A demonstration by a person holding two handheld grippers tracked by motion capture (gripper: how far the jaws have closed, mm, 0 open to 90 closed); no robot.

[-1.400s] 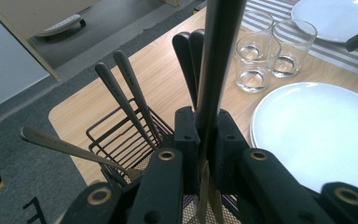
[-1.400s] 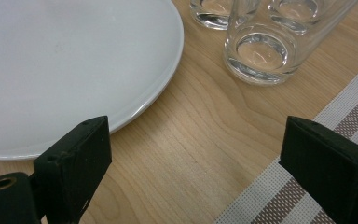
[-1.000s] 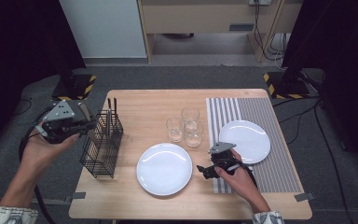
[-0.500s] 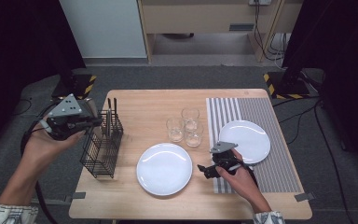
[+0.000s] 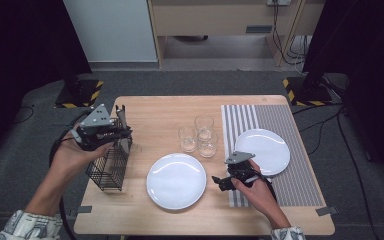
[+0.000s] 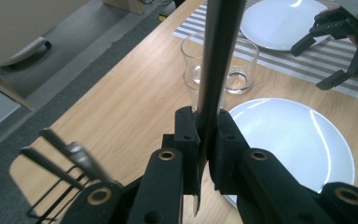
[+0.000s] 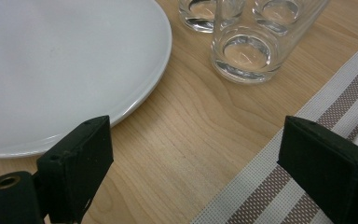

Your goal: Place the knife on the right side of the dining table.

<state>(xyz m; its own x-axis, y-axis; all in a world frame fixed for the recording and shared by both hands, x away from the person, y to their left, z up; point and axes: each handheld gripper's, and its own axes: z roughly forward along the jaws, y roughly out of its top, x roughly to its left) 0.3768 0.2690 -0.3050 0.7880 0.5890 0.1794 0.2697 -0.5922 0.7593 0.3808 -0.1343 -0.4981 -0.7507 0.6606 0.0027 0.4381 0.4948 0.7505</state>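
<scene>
My left gripper (image 5: 120, 133) hovers over the top of a black wire cutlery basket (image 5: 107, 167) at the table's left edge. It is shut on a long flat metal utensil (image 6: 216, 60) that stands upright between its jaws (image 6: 208, 135). Two other utensil handles (image 6: 67, 151) stick out of the basket. My right gripper (image 5: 223, 181) rests low on the table between a white plate (image 5: 176, 181) and the striped mat (image 5: 300, 180). In the right gripper view it (image 7: 200, 158) is open, with only bare wood between its jaws.
Three clear glasses (image 5: 198, 136) stand mid-table, behind the near plate. A second white plate (image 5: 264, 150) lies on the striped mat at the right. The far part of the wooden table (image 5: 170, 107) is bare.
My left gripper has moved right, from beside the basket to over its top. The right gripper has stayed where it was.
</scene>
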